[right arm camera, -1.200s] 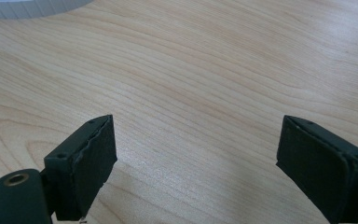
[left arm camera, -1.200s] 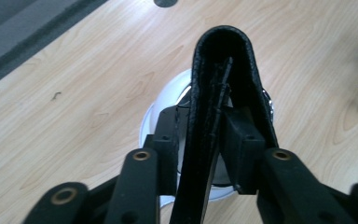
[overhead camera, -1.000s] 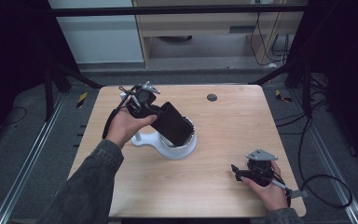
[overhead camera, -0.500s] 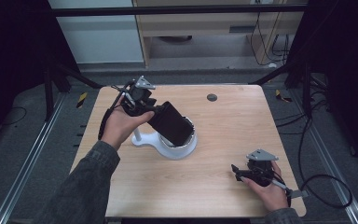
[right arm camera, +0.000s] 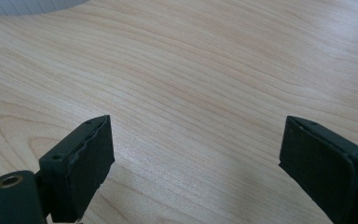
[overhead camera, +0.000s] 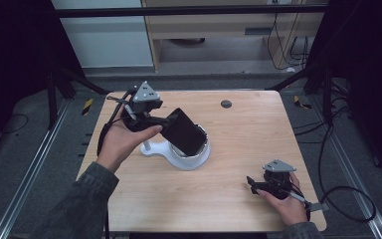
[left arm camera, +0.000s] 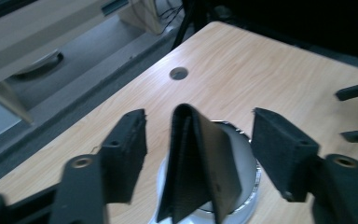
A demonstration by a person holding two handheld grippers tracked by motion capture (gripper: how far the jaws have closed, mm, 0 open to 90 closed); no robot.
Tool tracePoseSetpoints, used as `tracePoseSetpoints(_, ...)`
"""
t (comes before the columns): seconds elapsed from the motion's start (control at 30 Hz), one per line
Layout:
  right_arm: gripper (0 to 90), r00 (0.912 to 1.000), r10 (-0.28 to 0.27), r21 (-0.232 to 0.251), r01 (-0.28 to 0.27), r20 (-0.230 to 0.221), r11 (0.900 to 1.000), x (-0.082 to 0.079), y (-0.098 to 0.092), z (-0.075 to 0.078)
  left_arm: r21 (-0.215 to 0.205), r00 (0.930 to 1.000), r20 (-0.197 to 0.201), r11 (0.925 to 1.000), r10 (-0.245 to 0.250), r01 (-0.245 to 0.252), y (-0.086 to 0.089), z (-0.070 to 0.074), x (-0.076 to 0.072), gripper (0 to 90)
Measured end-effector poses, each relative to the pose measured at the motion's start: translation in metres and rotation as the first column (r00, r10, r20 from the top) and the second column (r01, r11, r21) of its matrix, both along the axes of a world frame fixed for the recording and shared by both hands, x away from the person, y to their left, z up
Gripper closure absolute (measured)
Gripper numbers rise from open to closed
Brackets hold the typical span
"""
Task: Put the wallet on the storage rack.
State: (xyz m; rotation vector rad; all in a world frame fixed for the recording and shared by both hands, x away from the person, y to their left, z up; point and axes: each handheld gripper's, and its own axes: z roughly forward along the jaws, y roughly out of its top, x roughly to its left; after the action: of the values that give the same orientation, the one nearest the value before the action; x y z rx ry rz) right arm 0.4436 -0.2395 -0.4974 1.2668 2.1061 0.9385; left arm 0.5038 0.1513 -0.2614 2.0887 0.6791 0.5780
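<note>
The black folded wallet point(overhead camera: 183, 132) stands tilted in the white bowl-shaped holder point(overhead camera: 195, 158) at the middle of the bench point(overhead camera: 238, 199), its lower end inside the rim and its upper end leaning left toward the left tool point(overhead camera: 160, 122). In the left gripper view the wallet point(left arm camera: 198, 168) sits between the two pads with a clear gap on each side. The jaws have just been opening, so nothing is gripped and the wallet rests on the holder alone.

The main risk, as I judge it, is the wallet tipping. It leans well over the holder's left rim, and if a pad brushes it as the left tool draws away, it could be dragged out or toppled onto the bench. The holder looks light and could slide or tilt with it.

The right tool point(overhead camera: 256, 184) lies near the bench's near right corner, well apart from the holder, its jaws wide apart over bare wood point(right arm camera: 191, 93) and holding nothing. It cannot steady the wallet from there.
</note>
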Motion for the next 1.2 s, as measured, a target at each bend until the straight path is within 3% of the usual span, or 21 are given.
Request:
tracePoseSetpoints(0.2, 6.1, 1.0, 0.006, -0.004, -0.006, -0.002, 1.0, 0.0, 0.001, -0.001, -0.017, 0.9995, 0.013, 0.9995, -0.028, 0.028, 0.006, -0.005, -0.027, 15.9)
tracePoseSetpoints(0.3, 5.6, 1.0, 0.008, -0.004, -0.008, -0.005, 1.0, 0.001, 0.001, -0.002, -0.028, 0.9993, 0.021, 0.9991, -0.032, 0.032, 0.011, -0.012, -0.038, 14.6)
tracePoseSetpoints(0.53, 4.8, 0.9998, 0.013, -0.004, -0.013, -0.012, 1.0, 0.001, 0.002, -0.002, -0.006, 0.9991, 0.023, 0.9994, -0.035, 0.035, 0.017, -0.033, -0.055, 11.3)
tracePoseSetpoints(0.73, 4.5, 0.9996, 0.022, -0.005, -0.022, -0.02, 1.0, 0.001, 0.003, -0.003, 0.004, 0.999, -0.014, 0.999, -0.044, 0.044, 0.02, -0.067, -0.067, 10.1)
tracePoseSetpoints(0.93, 4.4, 0.9993, 0.024, -0.01, -0.025, -0.028, 1.0, 0.001, 0.003, -0.005, 0.003, 0.9963, -0.077, 0.9993, -0.038, 0.038, 0.028, -0.109, -0.075, 9.3)
tracePoseSetpoints(1.2, 4.4, 0.9985, 0.028, -0.017, -0.028, -0.047, 0.999, 0.002, 0.005, -0.008, 0.048, 0.9873, -0.158, 0.9988, 0.015, -0.008, 0.043, -0.169, -0.068, 7.6)
